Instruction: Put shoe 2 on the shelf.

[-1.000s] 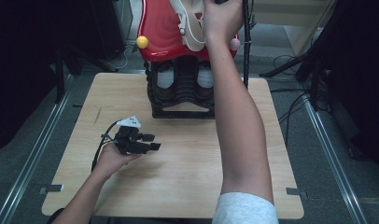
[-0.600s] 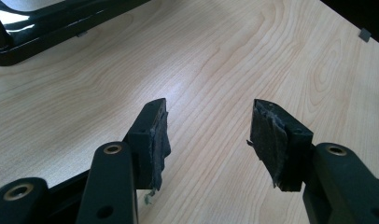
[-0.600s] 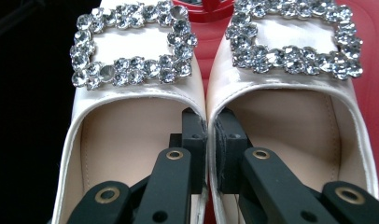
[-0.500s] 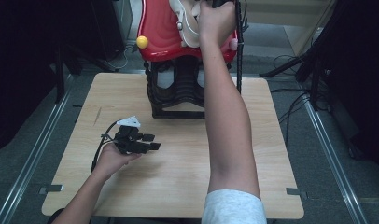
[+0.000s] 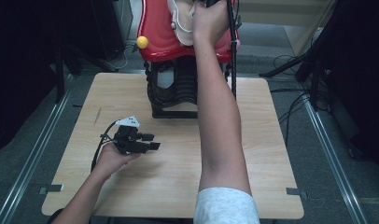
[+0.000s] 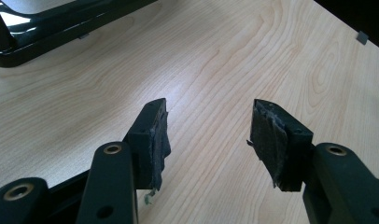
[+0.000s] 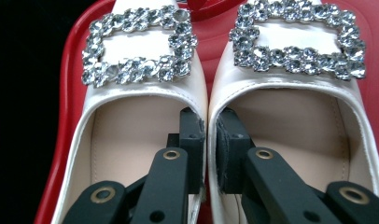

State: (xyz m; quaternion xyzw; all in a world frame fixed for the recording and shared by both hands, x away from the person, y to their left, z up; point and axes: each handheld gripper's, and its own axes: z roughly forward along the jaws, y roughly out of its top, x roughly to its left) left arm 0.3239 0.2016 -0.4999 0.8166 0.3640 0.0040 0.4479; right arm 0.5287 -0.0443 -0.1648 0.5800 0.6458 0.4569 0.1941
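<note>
A pair of white shoes with crystal buckles sits on a red tray (image 7: pixel 68 93) on top of a stand. In the right gripper view, one jaw is inside the left shoe (image 7: pixel 141 107) and the other inside the right shoe (image 7: pixel 295 112). My right gripper (image 7: pixel 211 123) is shut on the two inner side walls, pinching them together. In the high view, the right hand (image 5: pixel 211 16) reaches up to the shoes (image 5: pixel 180 21) at the top edge. My left gripper (image 5: pixel 153 141) rests low over the wooden table (image 5: pixel 178 177), open and holding nothing (image 6: pixel 206 116).
The red tray (image 5: pixel 159 42) carries a yellow ball (image 5: pixel 142 42) at its left corner and stands on a black frame (image 5: pixel 173 100) at the table's far middle. A black chain or cord (image 5: pixel 233 60) hangs at its right. Metal rails flank the table.
The right arm has shifted a little to the left, with the hand still up at the shoes. The left hand and its gripper have stayed put.
</note>
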